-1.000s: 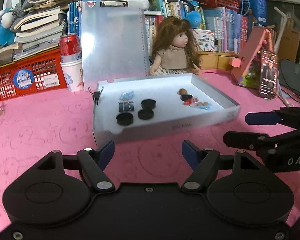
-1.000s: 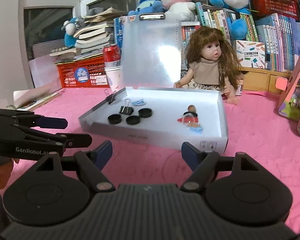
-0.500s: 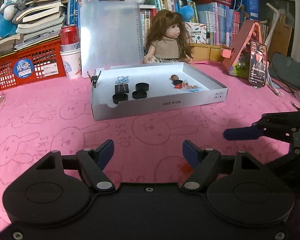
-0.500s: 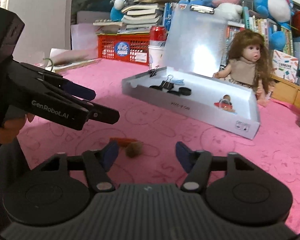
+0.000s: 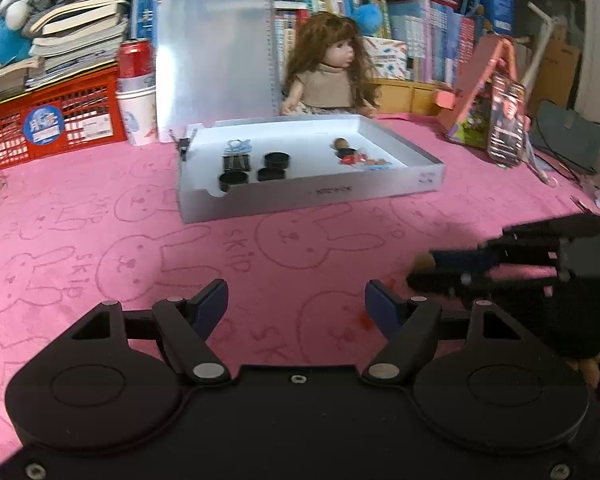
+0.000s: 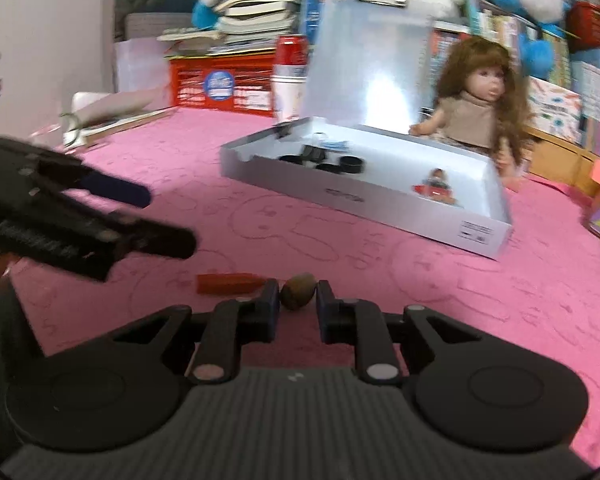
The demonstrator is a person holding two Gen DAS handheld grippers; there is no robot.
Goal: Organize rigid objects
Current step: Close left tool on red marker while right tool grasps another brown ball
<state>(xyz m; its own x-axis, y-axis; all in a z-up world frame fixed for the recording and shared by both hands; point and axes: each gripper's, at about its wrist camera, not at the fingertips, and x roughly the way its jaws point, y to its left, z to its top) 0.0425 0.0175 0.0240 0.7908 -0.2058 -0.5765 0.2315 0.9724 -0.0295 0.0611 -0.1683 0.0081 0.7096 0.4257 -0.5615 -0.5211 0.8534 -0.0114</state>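
Three black caps [image 5: 256, 168] and one binder clip [image 5: 237, 162] occupy one tray [image 5: 312, 196].

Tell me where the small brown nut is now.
In the right wrist view, the brown nut sits between the right gripper's fingertips on the pink cloth, beside an orange piece.

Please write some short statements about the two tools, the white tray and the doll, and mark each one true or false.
1. The right tool is shut on the small brown object. True.
2. The left tool holds a black cap. False: it is open and empty.
3. Three black caps lie in the white tray. True.
4. The doll lies inside the tray. False: it sits behind the tray.
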